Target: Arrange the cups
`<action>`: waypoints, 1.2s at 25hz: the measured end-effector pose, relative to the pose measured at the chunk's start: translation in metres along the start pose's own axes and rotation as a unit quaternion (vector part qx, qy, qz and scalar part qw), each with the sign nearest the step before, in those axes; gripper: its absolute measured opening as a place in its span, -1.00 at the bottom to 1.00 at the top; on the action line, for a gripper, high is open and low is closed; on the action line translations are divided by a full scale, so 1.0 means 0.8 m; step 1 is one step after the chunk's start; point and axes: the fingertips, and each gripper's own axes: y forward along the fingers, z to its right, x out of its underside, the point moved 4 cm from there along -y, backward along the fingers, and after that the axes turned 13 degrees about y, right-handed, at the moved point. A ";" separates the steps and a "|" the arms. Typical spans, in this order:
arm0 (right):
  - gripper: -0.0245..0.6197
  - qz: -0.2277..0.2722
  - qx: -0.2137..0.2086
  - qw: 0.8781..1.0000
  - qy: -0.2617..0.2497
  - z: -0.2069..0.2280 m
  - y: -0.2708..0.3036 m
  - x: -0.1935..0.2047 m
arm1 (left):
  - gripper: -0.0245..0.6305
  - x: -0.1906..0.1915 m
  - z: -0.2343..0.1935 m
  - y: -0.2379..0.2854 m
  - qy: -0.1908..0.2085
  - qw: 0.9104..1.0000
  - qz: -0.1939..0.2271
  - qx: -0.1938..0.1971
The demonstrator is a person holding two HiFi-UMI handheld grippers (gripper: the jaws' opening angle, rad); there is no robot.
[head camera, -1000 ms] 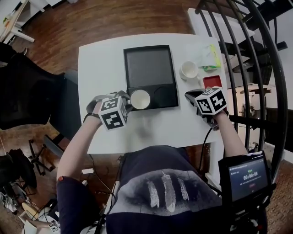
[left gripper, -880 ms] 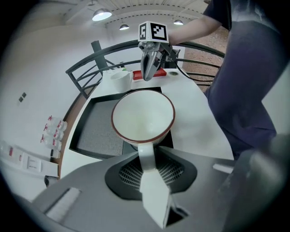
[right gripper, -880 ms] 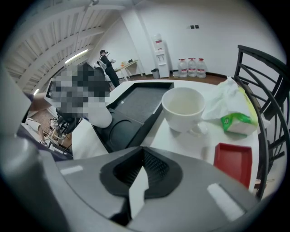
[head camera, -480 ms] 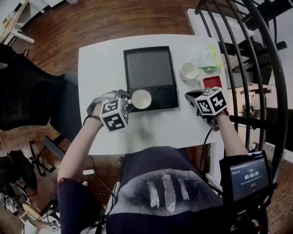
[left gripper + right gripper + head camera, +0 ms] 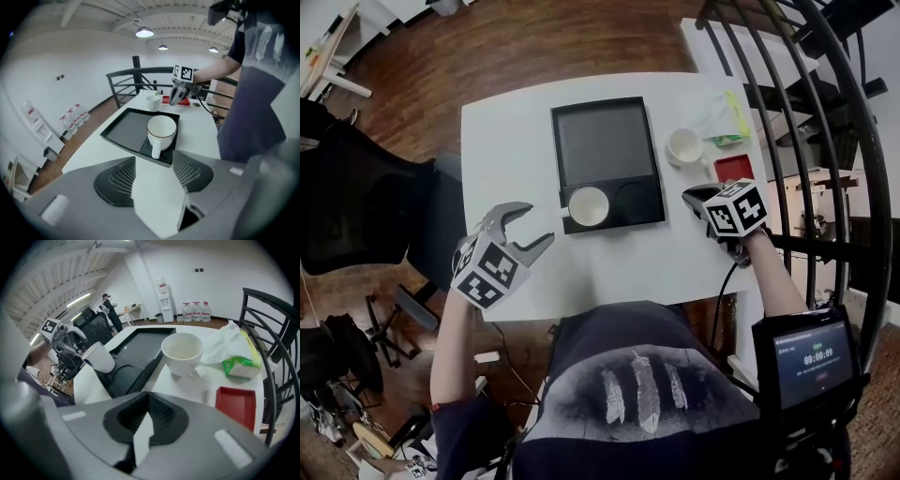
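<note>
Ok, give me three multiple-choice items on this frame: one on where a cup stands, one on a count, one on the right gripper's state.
1. Where is the cup nearest the person?
A) on the floor
B) in the black tray's left round recess
C) stacked inside another cup

2. How many cups are in view?
A) one
B) two
C) four

3. The right gripper's fingers are:
A) shut with nothing between them
B) spread wide
C) clamped on a cup handle

Answers:
1. B, the head view shows it seated in that recess.
2. B, one stands on the tray and a second cup stands on the white table right of the tray.
3. A, the right gripper view shows the fingers pressed together and empty.
</note>
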 end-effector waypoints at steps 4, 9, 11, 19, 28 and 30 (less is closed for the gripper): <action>-0.91 -0.004 0.009 1.000 0.010 0.008 0.002 0.001 | -0.54 0.000 -0.018 -0.025 -0.057 0.996 0.046 -0.060; -0.91 -0.008 0.010 1.000 0.003 0.006 0.007 -0.001 | -0.88 0.013 -0.024 -0.027 -0.105 0.990 0.040 -0.089; -0.91 -0.009 0.012 1.000 0.000 0.006 0.007 -0.002 | -0.88 0.011 -0.025 -0.025 -0.117 0.988 0.041 -0.091; -0.91 -0.013 0.018 1.000 -0.011 0.008 0.014 -0.006 | -0.88 -0.018 -0.042 -0.029 -0.204 0.967 0.109 -0.108; -0.91 -0.027 0.045 0.999 -0.002 0.014 0.015 0.002 | -0.88 -0.013 -0.036 -0.037 -0.214 0.964 0.111 -0.109; -0.91 -0.027 0.050 0.998 0.000 0.017 0.013 0.004 | -0.88 -0.015 -0.035 -0.037 -0.210 0.966 0.108 -0.108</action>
